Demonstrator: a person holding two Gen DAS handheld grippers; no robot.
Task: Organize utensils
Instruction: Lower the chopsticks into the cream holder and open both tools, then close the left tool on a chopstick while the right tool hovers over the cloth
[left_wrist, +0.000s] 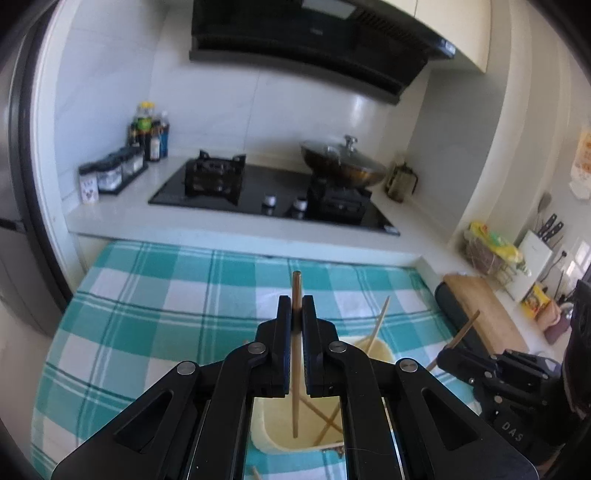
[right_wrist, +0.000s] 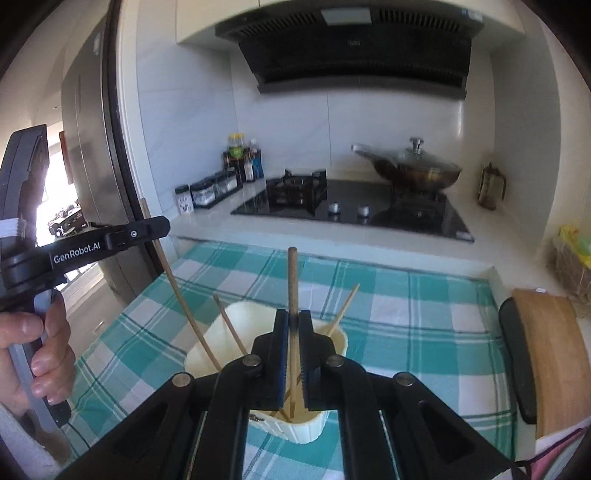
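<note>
A cream utensil holder (right_wrist: 240, 314) stands on the teal checked cloth (right_wrist: 399, 302), with several wooden chopsticks (right_wrist: 231, 326) leaning in it. My right gripper (right_wrist: 292, 314) is shut on an upright chopstick (right_wrist: 292, 277) whose lower end hangs inside the holder. My left gripper (left_wrist: 296, 301) is shut on another chopstick (left_wrist: 296, 286), its lower end down in the holder (left_wrist: 266, 424). In the right wrist view the left gripper (right_wrist: 164, 224) comes in from the left, a hand on its grip, and its chopstick (right_wrist: 177, 291) slants into the holder. The right gripper (left_wrist: 443, 356) shows at the right of the left wrist view.
Behind the cloth is a black gas hob (right_wrist: 351, 206) with a lidded wok (right_wrist: 417, 170). Sauce bottles (right_wrist: 242, 158) and spice jars (right_wrist: 207, 190) stand at the back left. A wooden cutting board (right_wrist: 554, 354) lies on the right, and a steel fridge (right_wrist: 88, 155) rises on the left.
</note>
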